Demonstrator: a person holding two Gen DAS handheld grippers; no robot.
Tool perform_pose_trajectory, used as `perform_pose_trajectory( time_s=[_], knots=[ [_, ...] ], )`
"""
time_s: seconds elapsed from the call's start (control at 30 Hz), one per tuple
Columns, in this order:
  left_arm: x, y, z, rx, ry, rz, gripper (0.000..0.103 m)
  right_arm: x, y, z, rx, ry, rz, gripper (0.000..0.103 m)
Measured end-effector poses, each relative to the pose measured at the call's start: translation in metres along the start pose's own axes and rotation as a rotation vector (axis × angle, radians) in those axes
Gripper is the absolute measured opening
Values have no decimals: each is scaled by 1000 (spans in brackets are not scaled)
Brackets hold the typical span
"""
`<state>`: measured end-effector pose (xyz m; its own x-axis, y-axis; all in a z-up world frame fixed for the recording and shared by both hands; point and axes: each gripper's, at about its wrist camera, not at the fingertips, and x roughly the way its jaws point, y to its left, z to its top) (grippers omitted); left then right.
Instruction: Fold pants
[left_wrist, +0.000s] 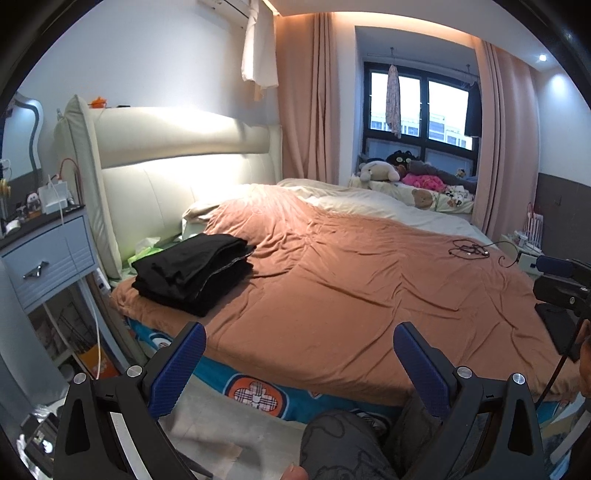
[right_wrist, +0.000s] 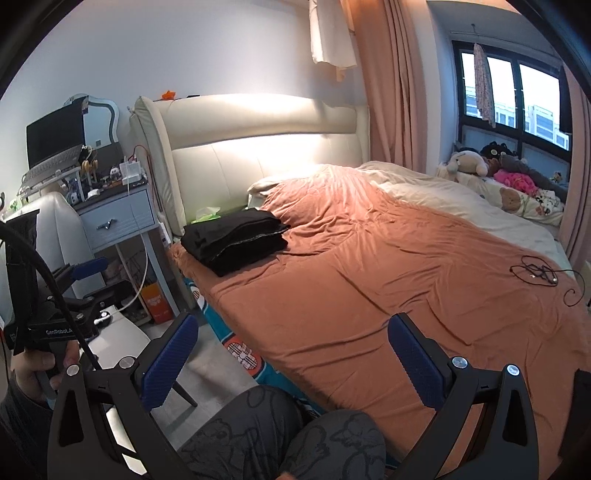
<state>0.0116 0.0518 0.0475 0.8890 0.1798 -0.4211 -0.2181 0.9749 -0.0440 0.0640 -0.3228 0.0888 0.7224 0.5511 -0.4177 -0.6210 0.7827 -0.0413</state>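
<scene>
Black pants (left_wrist: 192, 271) lie folded in a stack on the orange duvet (left_wrist: 351, 295) near the head of the bed, at its left edge; the right wrist view shows them too (right_wrist: 236, 242). My left gripper (left_wrist: 299, 363) is open and empty, held off the near side of the bed, well short of the pants. My right gripper (right_wrist: 291, 360) is open and empty, over the bed's near edge. The left gripper also shows at the left of the right wrist view (right_wrist: 74, 291).
A blue nightstand (left_wrist: 48, 254) with clutter stands left of the cream headboard (left_wrist: 177, 155). A tangled black cable (left_wrist: 472, 251) lies on the duvet at the right. Soft toys (left_wrist: 402, 170) sit under the window. My knees (right_wrist: 280, 435) are below the grippers.
</scene>
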Motion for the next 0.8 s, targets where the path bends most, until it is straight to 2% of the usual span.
perform_pose_trajectory(
  time_s=[0.13,0.3,0.47,0.8],
  knots=[
    [-12,2,-12,9,-18,12,102,2,4,-14,26,2,-2,103],
    [-23,-5,-23,41,-33,-13,102,3,10,-34,57,-27,-44,103],
    [-33,-7,-30,20,-67,-60,102,5,13,-52,96,-36,-84,103],
    [-43,-20,-36,46,-121,-55,102,-1,25,-60,113,-71,-158,103]
  ],
)
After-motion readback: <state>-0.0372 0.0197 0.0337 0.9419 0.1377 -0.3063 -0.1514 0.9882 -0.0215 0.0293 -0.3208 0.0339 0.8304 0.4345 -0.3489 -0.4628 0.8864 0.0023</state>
